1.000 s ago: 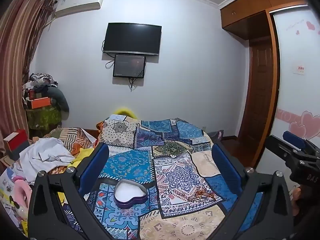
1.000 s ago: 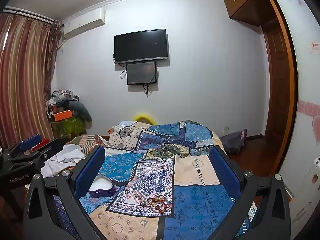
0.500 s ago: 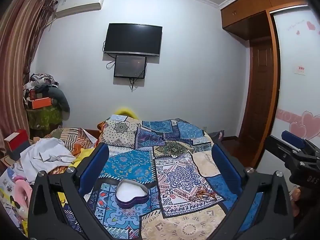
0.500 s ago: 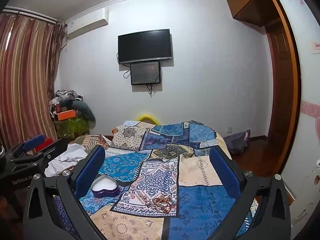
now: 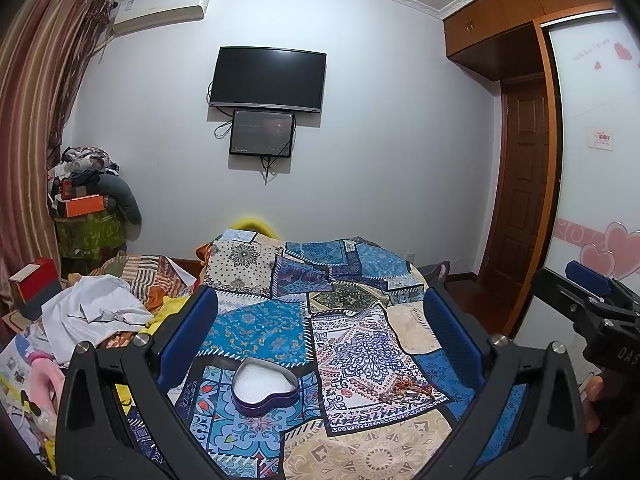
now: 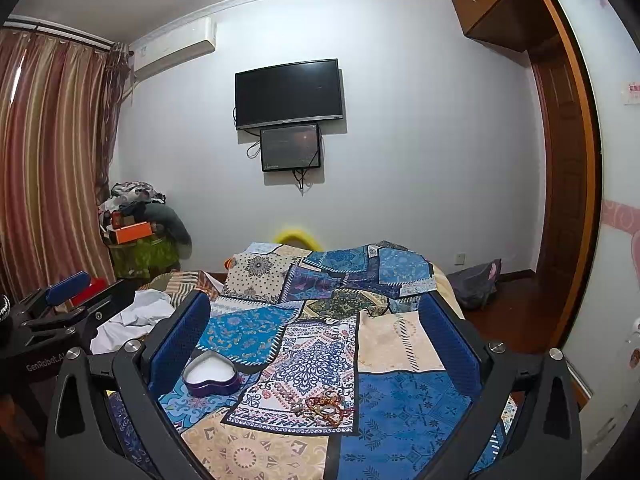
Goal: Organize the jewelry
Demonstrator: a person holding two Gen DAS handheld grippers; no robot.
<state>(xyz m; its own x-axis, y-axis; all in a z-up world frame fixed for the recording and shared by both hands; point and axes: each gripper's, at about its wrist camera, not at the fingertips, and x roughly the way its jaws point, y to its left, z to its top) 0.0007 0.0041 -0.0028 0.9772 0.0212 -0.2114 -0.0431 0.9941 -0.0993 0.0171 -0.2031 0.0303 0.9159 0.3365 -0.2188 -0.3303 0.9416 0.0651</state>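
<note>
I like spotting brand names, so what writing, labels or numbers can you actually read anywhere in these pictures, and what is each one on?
"GenRobot.A", cut off after that: on the black body of the left gripper, seen from the right wrist.
"DAS", cut off: on the body of the right gripper, seen from the left wrist.
Pink wall sign: too small to read.
Script on the sliding door: blurred.
Air conditioner labels: unreadable.

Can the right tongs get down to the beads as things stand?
Probably yes. The right tongs stand open, empty, above the quilt, and the beads lie bare on it between the fingers' line, apart from the tin.
</note>
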